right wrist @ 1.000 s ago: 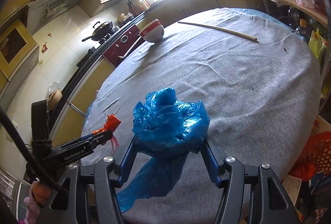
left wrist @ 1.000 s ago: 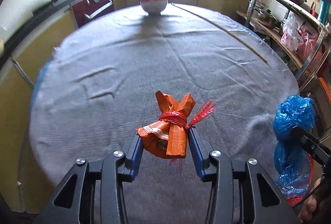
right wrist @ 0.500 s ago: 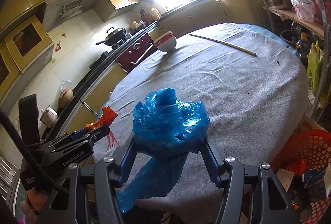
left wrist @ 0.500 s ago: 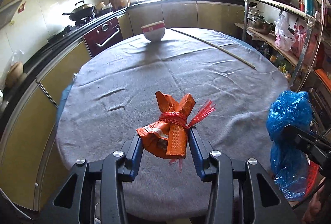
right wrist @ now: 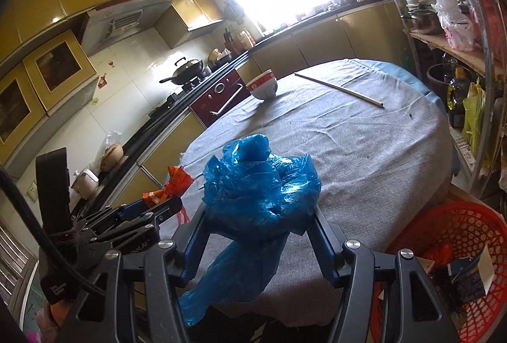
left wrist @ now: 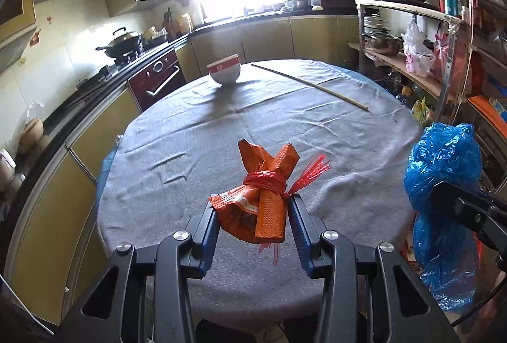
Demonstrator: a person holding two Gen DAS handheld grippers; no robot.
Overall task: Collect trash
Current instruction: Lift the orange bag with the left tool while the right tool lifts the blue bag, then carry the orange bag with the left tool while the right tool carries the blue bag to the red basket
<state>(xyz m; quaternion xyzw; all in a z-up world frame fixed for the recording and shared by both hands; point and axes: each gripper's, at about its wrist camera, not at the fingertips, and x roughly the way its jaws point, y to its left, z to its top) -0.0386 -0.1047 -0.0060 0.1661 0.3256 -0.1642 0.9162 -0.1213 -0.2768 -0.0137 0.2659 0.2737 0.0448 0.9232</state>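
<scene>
Kitchen counters ring our grey-clothed table (left wrist: 196,153). We clamp the left gripper (left wrist: 253,210) on an orange wrapper bundle (left wrist: 256,203) and the right gripper (right wrist: 258,225) on a blue plastic bag (right wrist: 259,184), both lifted clear, likely bound for the red basket (right wrist: 443,248).

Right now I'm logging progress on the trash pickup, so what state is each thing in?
orange wrapper bundle: tied with red string, clamped between the left gripper fingers, lifted off the table.
blue plastic bag: crumpled, clamped in the right gripper, tail hanging down.
bowl: upright on the grey tablecloth.
stick: lying flat on the cloth.
red basket: on the floor beside the table, some litter inside.
</scene>
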